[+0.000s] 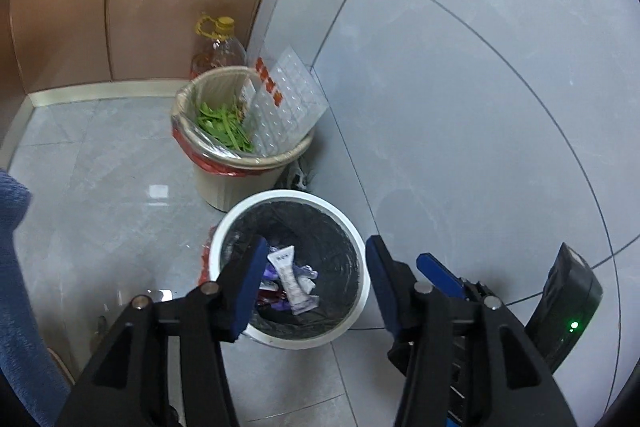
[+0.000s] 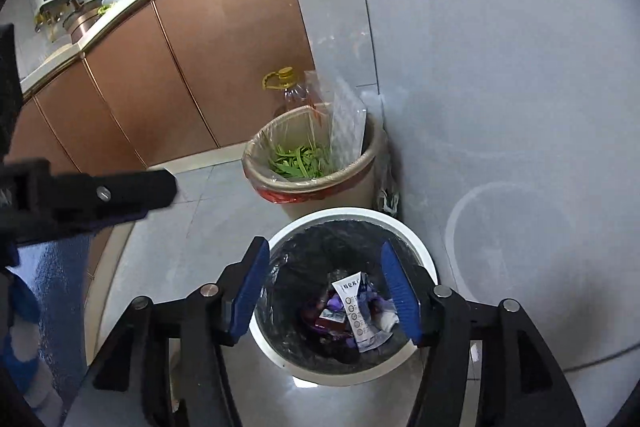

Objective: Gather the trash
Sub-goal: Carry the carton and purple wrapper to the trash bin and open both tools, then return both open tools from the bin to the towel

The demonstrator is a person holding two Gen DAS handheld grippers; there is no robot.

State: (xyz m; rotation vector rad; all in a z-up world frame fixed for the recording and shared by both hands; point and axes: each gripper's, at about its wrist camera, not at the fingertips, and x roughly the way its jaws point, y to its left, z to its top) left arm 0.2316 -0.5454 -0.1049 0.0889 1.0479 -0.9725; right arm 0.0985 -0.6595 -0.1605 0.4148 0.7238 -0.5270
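A white bin with a black liner stands on the floor beside the wall. Inside it lie a white tube and purple and red wrappers. My left gripper hangs over the bin, open, with nothing between its blue pads. My right gripper also hovers above the bin mouth, open and empty. In the left wrist view the right gripper's blue fingers show at the right. In the right wrist view the left gripper's black finger crosses the left side.
A beige bin behind holds green vegetable scraps and a clear plastic tray. An oil bottle with a yellow cap stands in the corner by brown cabinets. Grey tiled wall to the right.
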